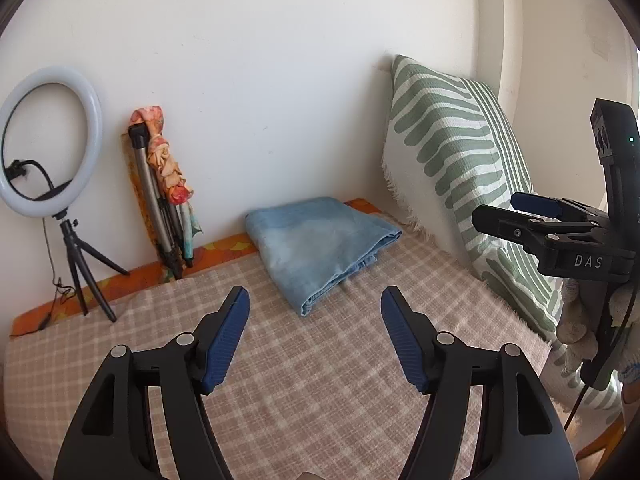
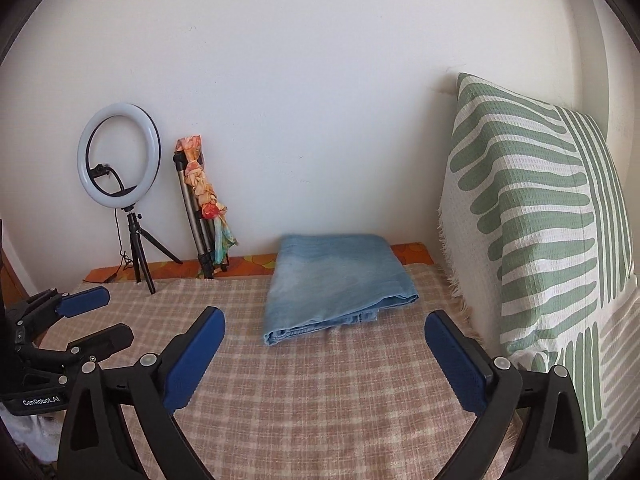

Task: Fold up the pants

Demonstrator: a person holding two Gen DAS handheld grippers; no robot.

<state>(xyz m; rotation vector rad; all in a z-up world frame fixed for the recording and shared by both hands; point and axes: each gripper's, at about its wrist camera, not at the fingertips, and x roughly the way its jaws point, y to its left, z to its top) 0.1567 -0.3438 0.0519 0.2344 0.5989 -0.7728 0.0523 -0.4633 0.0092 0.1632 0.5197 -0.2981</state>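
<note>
you have one pair of folded light-blue denim pants (image 2: pixel 336 284) lying on the checked beige bed cover (image 2: pixel 320 380) near the wall. both your left claw (image 1: pixel 316 336) and right claw (image 2: pixel 324 356) gape wide, holding nothing. one white ring light (image 2: pixel 119 155), one folded tripod (image 2: pixel 200 216), and one green-striped pillow (image 2: pixel 540 220) at right, partly cut off.

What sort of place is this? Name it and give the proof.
Probably a bedroom at home, partly used for filming. The folded pants lie on a checked blanket over what looks like a bed, a striped pillow leans at the wall, and a ring light stands on a small tripod.
</note>
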